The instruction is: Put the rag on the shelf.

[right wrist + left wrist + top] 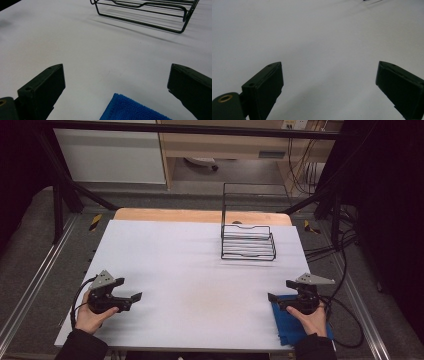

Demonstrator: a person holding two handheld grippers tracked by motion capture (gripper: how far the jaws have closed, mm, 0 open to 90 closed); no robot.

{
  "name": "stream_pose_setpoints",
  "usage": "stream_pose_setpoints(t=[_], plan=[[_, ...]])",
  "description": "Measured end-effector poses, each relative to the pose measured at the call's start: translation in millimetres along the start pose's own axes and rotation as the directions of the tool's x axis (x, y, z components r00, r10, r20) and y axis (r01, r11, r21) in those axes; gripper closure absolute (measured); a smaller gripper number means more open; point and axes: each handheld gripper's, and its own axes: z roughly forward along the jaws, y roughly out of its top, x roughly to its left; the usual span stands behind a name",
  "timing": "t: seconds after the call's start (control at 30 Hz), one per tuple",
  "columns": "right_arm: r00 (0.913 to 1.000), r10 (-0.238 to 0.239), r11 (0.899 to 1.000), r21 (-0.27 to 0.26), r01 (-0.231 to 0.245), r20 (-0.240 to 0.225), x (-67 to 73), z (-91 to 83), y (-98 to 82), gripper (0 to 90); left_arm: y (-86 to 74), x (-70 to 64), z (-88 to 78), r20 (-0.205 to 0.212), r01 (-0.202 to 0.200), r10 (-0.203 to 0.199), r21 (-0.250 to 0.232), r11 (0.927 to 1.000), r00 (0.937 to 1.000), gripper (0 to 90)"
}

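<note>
A folded blue cloth (pixel 295 322) lies at the front right corner of the white table (pixel 190 270). My right gripper (pixel 278 296) rests low over its left edge, open, jaws pointing left with nothing between them. In the right gripper view the cloth's corner (pixel 130 110) sits just below the wide gap (pixel 116 82) between the jaws. My left gripper (pixel 131 299) sits at the front left, open and empty, pointing right. The left gripper view has its jaws (pixel 329 82) spread over bare white surface. A black wire rack (pixel 247 240) stands at the back right.
The wire rack (pixel 145 12) lies ahead of the right gripper, some way off. A wooden strip (pixel 200 215) borders the table's far edge. Cables (pixel 345 320) trail off the right side. Metal frame rails run along both sides of the table.
</note>
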Motion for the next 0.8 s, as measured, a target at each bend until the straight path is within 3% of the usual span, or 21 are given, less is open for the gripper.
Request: stream_pose_setpoints(t=[0.3, 0.63, 0.73, 0.8], plan=[[0.9998, -0.007, 1.0, 0.022, 0.006, 0.02, 0.6, -0.3, 0.2, 4.2, -1.7, 0.2, -0.3, -0.009, 0.007, -0.007, 0.003, 1.0, 0.9999, 8.2], [0.9992, -0.001, 0.997, 0.08, -0.002, 0.039, 10.0, 0.3, -0.9, 15.7, -2.2, 0.0, -0.2, -0.019, 0.0, 0.0, 0.005, 1.0, 0.9998, 8.1], [0.9982, -0.022, 0.993, 0.121, 0.015, 0.055, 13.1, 0.9, -4.1, 21.6, -2.3, 0.4, 0.7, -0.02, -0.003, 0.003, 0.01, 0.9999, 0.9998, 8.1], [0.9979, -0.024, 0.989, 0.147, 0.015, 0.06, 15.7, 1.4, -5.3, 32.3, -2.7, 0.3, 0.7, -0.02, -0.002, 0.002, 0.012, 0.9999, 0.9998, 8.1]])
